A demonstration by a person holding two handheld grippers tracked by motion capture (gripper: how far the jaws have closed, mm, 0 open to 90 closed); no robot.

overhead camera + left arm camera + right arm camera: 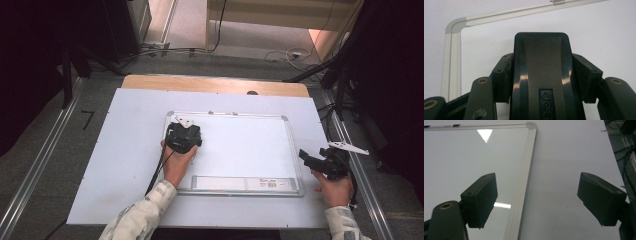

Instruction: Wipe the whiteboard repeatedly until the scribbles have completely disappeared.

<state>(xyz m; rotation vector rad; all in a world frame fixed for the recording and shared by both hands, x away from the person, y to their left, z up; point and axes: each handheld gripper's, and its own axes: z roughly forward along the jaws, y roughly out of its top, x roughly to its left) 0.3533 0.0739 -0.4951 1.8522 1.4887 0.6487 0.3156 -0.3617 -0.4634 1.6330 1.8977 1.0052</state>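
A whiteboard point(285, 118) with a silver frame lies flat on the table. My left gripper point(182, 137) hovers over the board's left part, near its far left corner. In the left gripper view the left gripper point(544, 77) is shut on a black eraser point(541, 57) with "deli" moulded on it, both pads pressing its sides, and the board's frame point(451, 57) runs behind it. My right gripper point(305, 157) is held at the board's right edge. There the right gripper point(546, 197) stands open with nothing between its jaws, straddling the frame point(522, 182).
A white sheet point(125, 165) covers the wooden table point(215, 82) under the board. A pen tray point(240, 184) with a barcode label runs along the board's near edge. Cables point(290, 55) lie on the floor beyond the table, and metal rails point(40, 165) flank it.
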